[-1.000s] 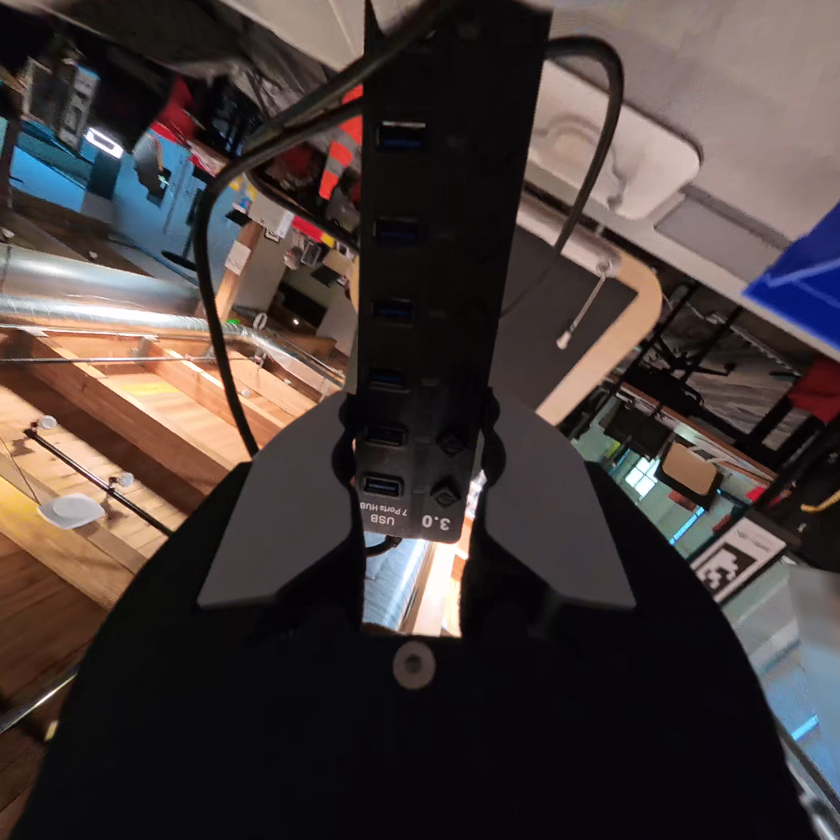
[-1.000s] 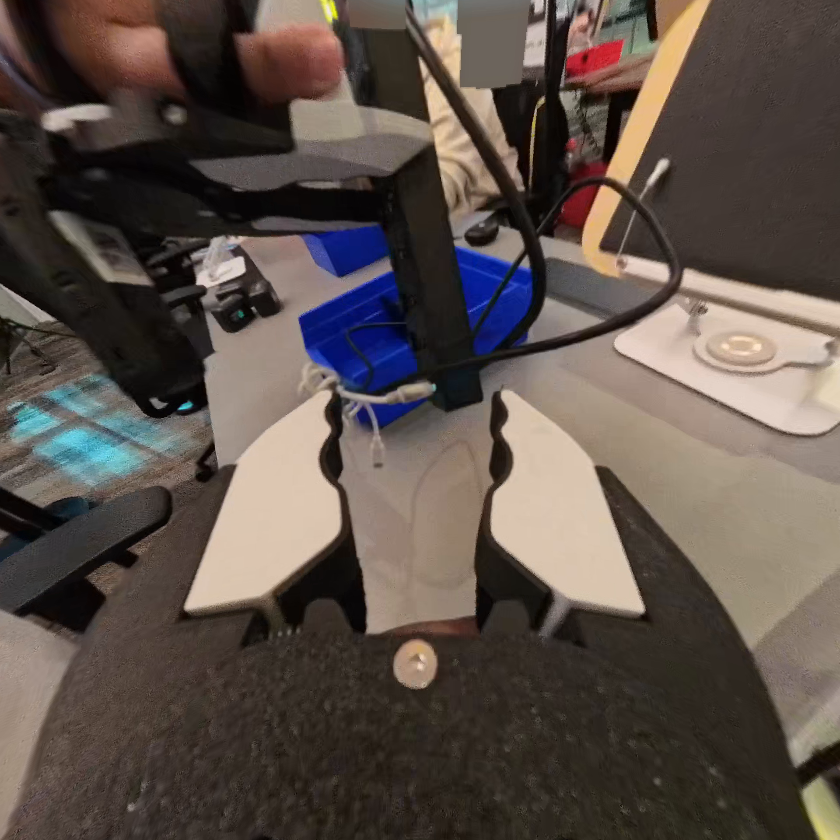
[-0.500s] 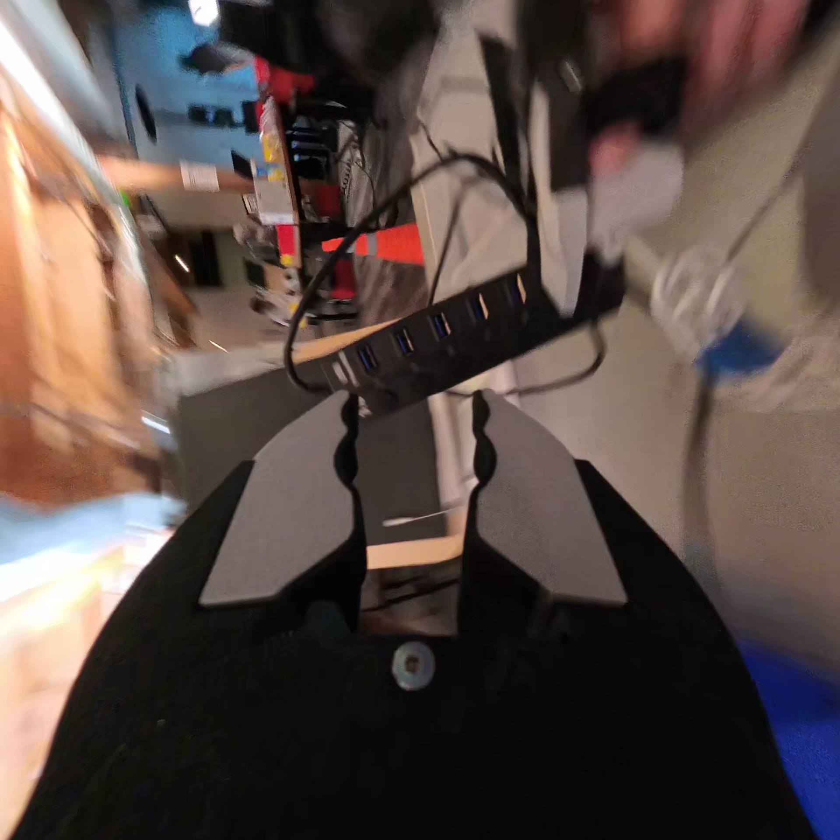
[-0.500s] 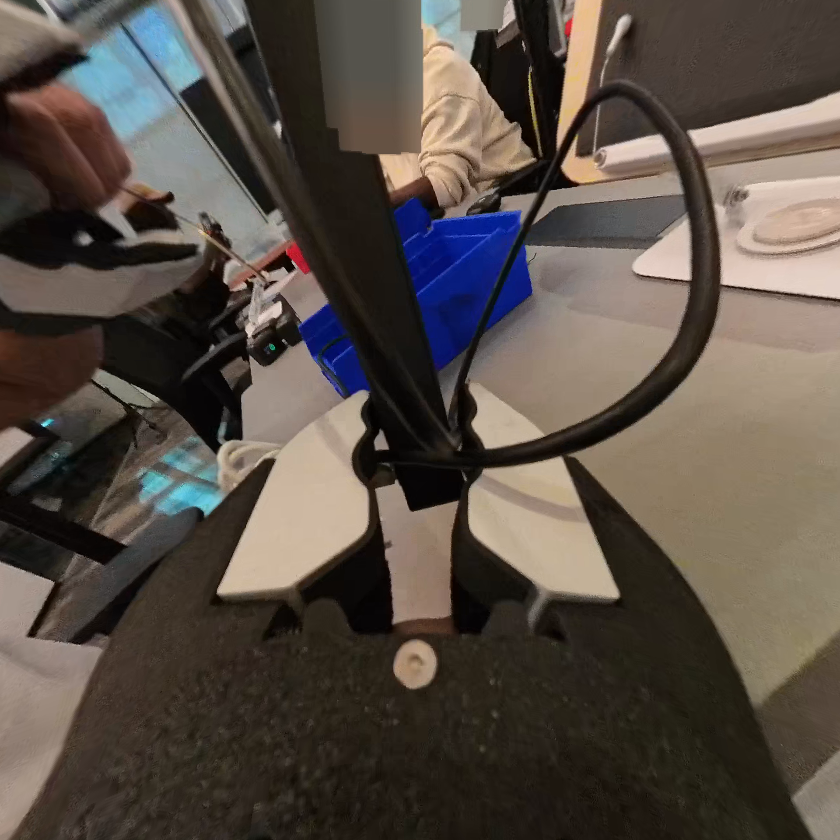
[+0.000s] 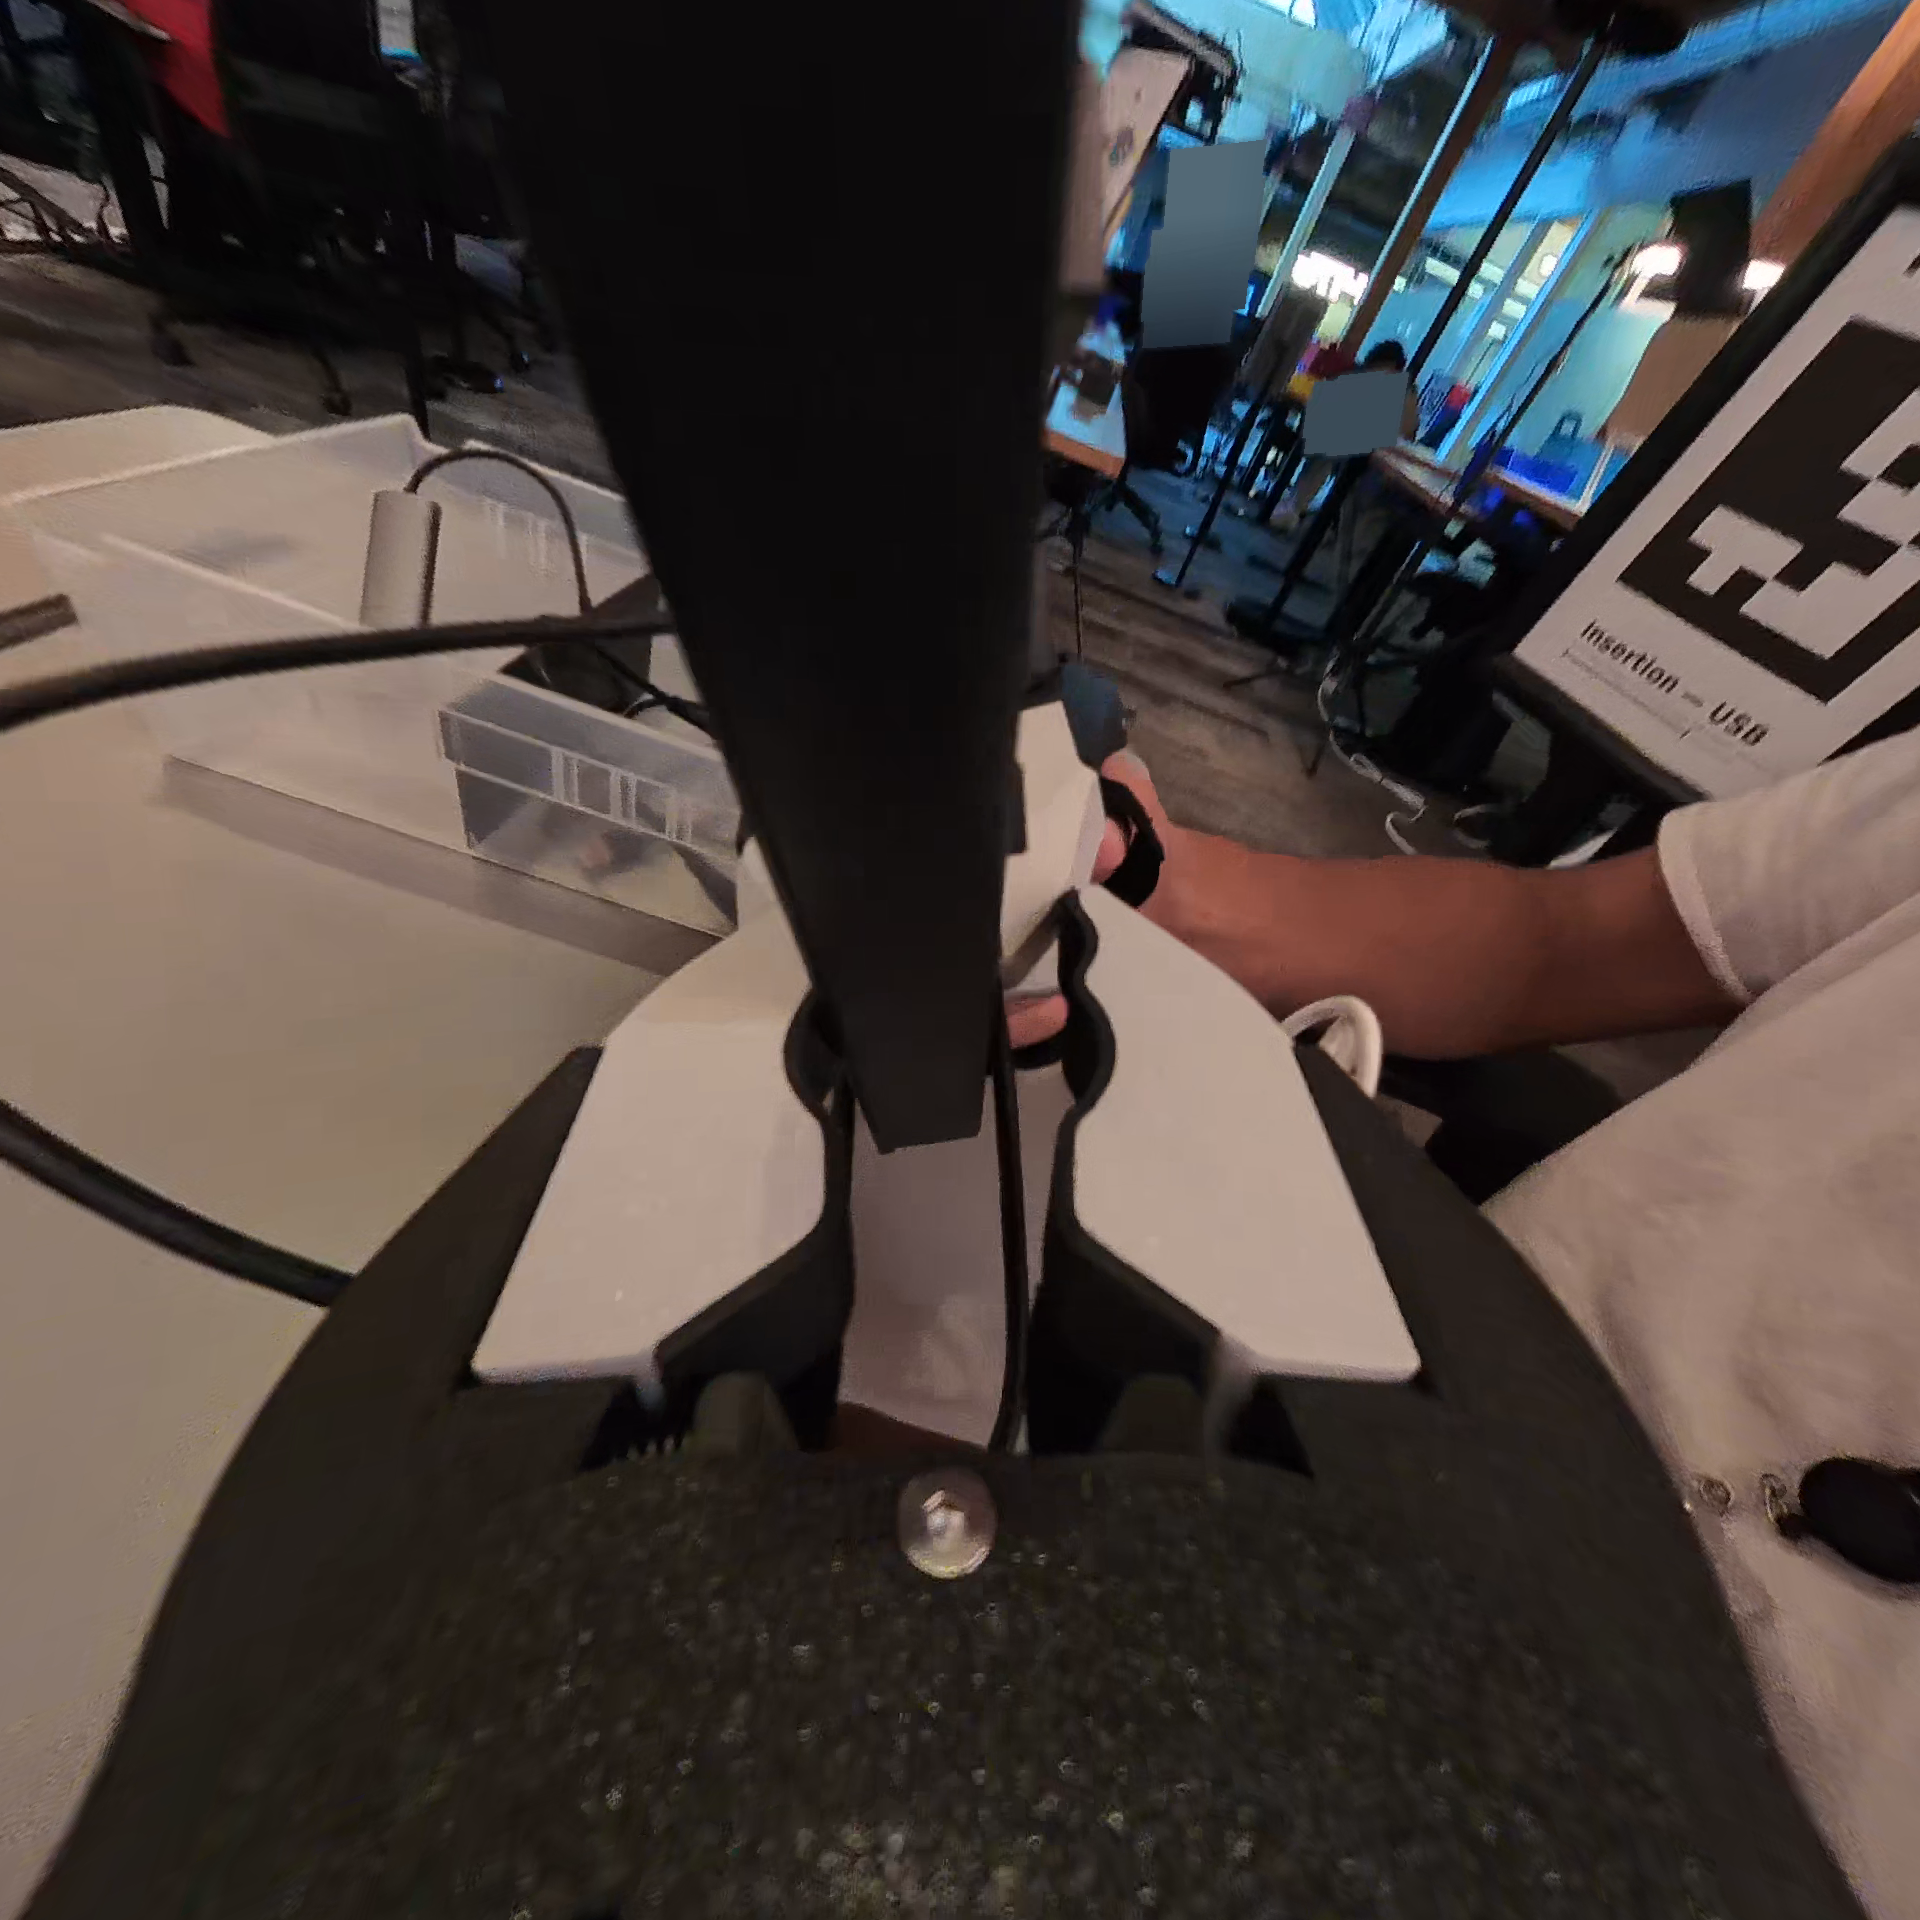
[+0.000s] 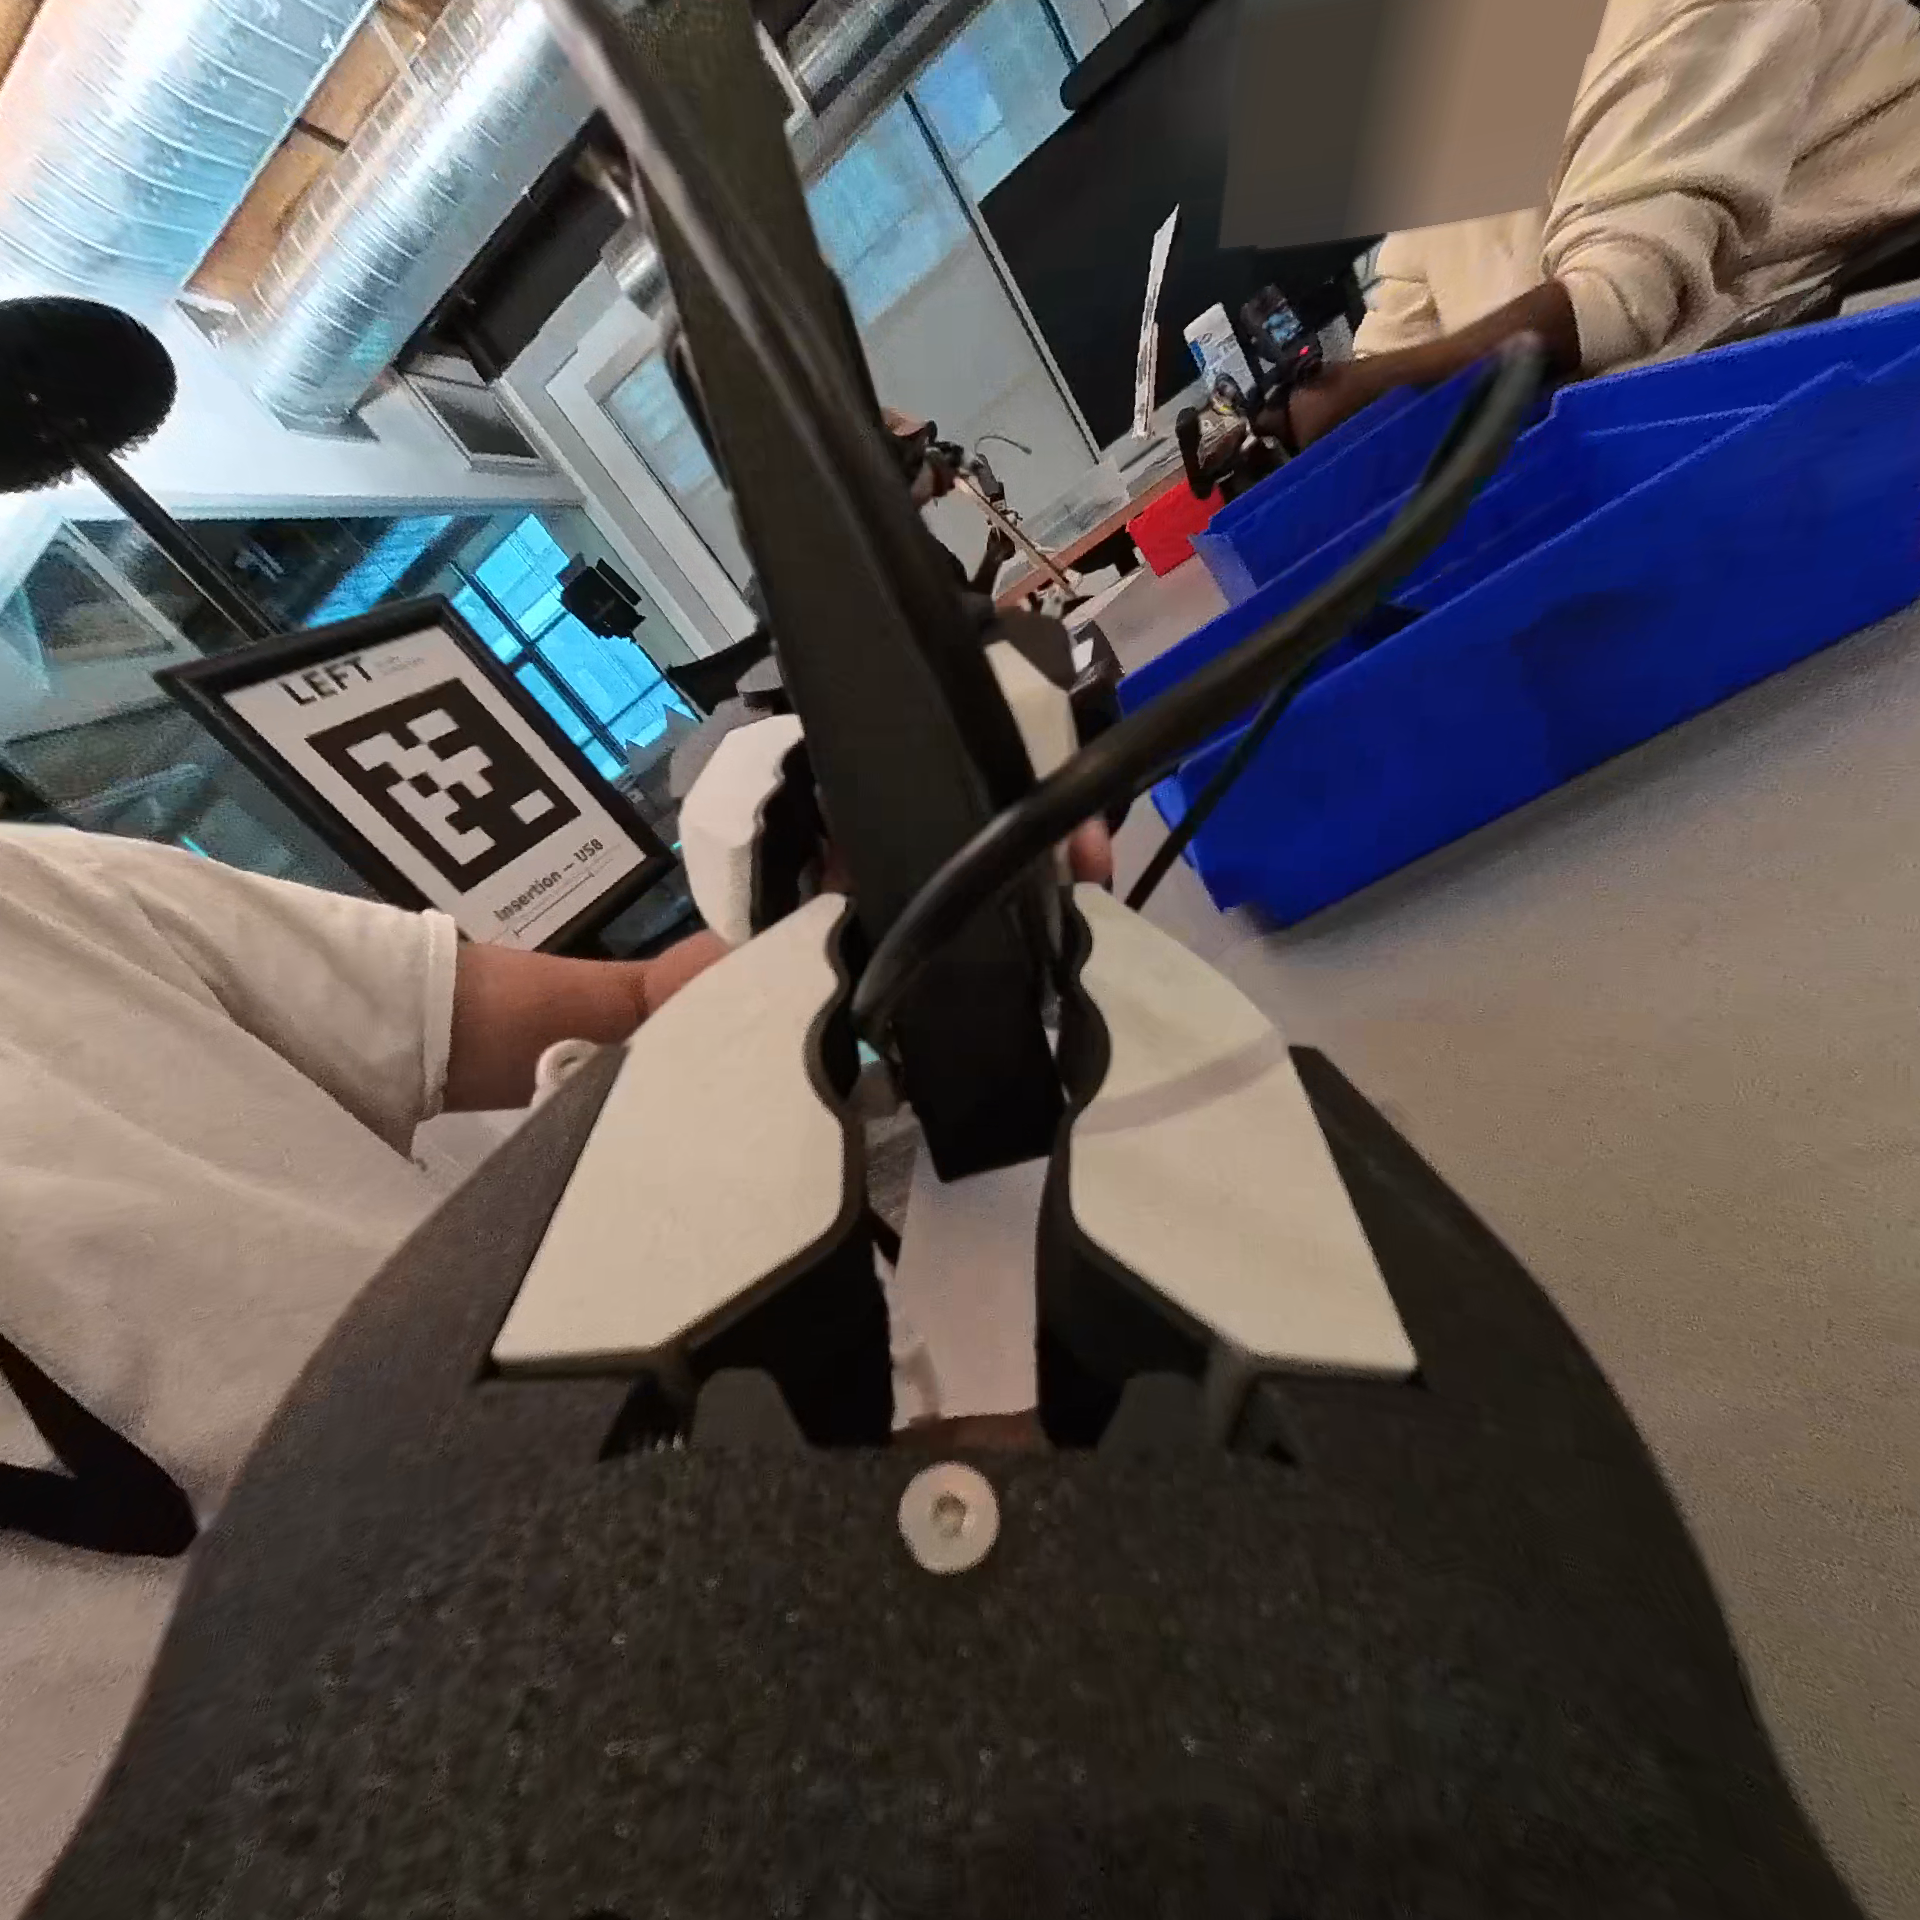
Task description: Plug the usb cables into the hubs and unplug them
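A long black USB hub rises between the fingers of my left gripper, which is closed around its lower end. A thin black cable runs in the narrow slot beside the hub. My right gripper is shut on the same hub from the opposite side, with a thick black cable curving across its jaws. Each gripper shows behind the hub in the other's view: the right one, the left one. The hub's ports are hidden.
A blue bin stands on the grey table to the right. A framed black-and-white marker board stands behind. A clear plastic box and a thick black cable lie on the left. A white-sleeved arm reaches in.
My left gripper, which had let go of the hub and swung away, is back with the hub's end between its fingers. My right gripper has kept its hold and turned left.
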Available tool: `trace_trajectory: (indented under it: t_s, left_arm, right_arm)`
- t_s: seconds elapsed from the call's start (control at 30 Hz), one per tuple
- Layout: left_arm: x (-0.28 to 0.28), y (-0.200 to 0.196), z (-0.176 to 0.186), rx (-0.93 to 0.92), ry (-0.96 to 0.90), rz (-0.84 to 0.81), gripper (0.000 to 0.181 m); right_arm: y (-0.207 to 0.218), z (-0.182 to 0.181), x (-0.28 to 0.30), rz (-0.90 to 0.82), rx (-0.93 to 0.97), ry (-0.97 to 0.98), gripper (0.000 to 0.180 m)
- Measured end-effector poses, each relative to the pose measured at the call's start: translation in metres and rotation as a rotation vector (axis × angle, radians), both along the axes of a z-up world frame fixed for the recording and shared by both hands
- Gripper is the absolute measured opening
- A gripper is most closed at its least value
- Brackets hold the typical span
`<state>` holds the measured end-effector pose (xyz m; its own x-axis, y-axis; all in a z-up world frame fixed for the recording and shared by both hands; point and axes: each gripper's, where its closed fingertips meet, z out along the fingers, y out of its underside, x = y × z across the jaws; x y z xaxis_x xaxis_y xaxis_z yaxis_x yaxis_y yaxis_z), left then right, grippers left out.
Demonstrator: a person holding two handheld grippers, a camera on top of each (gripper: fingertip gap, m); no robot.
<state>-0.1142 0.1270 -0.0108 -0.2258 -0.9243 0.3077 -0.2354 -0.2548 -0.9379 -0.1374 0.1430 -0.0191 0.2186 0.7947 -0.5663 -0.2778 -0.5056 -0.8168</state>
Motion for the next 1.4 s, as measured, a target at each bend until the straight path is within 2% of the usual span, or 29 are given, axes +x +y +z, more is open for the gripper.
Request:
trace_trajectory:
  t_s: [0.23, 0.37, 0.43, 0.47, 0.53, 0.63, 0.7, 0.77, 0.83, 0.9, 0.97, 1.1, 1.23, 1.37, 1.4]
  left_arm:
    - [-0.016, 0.011, -0.009, -0.155, -0.068, 0.011, 0.03]
    - [-0.019, 0.022, -0.017, -0.195, -0.042, 0.075, 0.027]
    - [-0.022, 0.032, -0.024, -0.168, -0.003, 0.141, 0.024]
    - [-0.025, 0.038, -0.026, -0.148, 0.01, 0.199, 0.024]
    - [-0.036, 0.045, -0.028, -0.123, 0.03, 0.307, 0.024]
    - [-0.045, 0.046, -0.047, -0.079, 0.062, 0.427, 0.024]
    - [-0.047, 0.051, -0.063, -0.09, 0.073, 0.521, 0.023]
    - [-0.047, 0.052, -0.07, -0.178, 0.06, 0.541, 0.023]
    - [-0.047, 0.051, -0.07, -0.208, 0.042, 0.545, 0.026]
    - [-0.045, 0.045, -0.068, -0.207, 0.027, 0.523, 0.026]
    - [-0.042, 0.041, -0.065, -0.193, 0.02, 0.517, 0.026]
    - [-0.04, 0.038, -0.066, -0.171, 0.02, 0.507, 0.023]
    - [-0.039, 0.036, -0.07, -0.189, 0.022, 0.492, 0.023]
    - [-0.037, 0.036, -0.071, -0.094, 0.059, 0.509, 0.024]
    - [-0.041, 0.046, -0.073, -0.041, 0.09, 0.575, 0.024]
  right_arm:
    - [0.002, -0.012, -0.011, 0.052, -0.127, 0.166, 0.032]
    - [0.013, -0.022, -0.013, -0.015, -0.187, 0.184, 0.035]
    - [0.019, -0.031, -0.011, -0.089, -0.211, 0.1, 0.039]
    - [0.022, -0.033, -0.006, -0.152, -0.2, 0.046, 0.05]
    - [0.019, -0.03, 0.011, -0.275, -0.118, -0.049, 0.039]
    - [0.01, -0.031, 0.027, -0.478, 0.022, -0.24, 0.04]
    - [0.002, -0.049, 0.017, -0.511, 0.103, -0.452, 0.039]
    - [-0.001, -0.076, 0.013, -0.569, 0.18, -0.668, 0.038]
    - [-0.004, -0.096, 0.0, -0.551, 0.218, -0.811, 0.046]
    - [-0.002, -0.095, -0.009, -0.589, 0.295, -0.904, 0.045]
    - [-0.001, -0.082, -0.014, -0.637, 0.351, -0.88, 0.032]
    - [-0.001, -0.085, -0.014, -0.629, 0.295, -0.853, 0.032]
    - [-0.002, -0.091, -0.006, -0.659, 0.301, -0.927, 0.021]
    - [-0.001, -0.091, -0.001, -0.67, 0.304, -0.944, 0.015]
    - [-0.001, -0.09, -0.001, -0.676, 0.307, -0.959, 0.015]
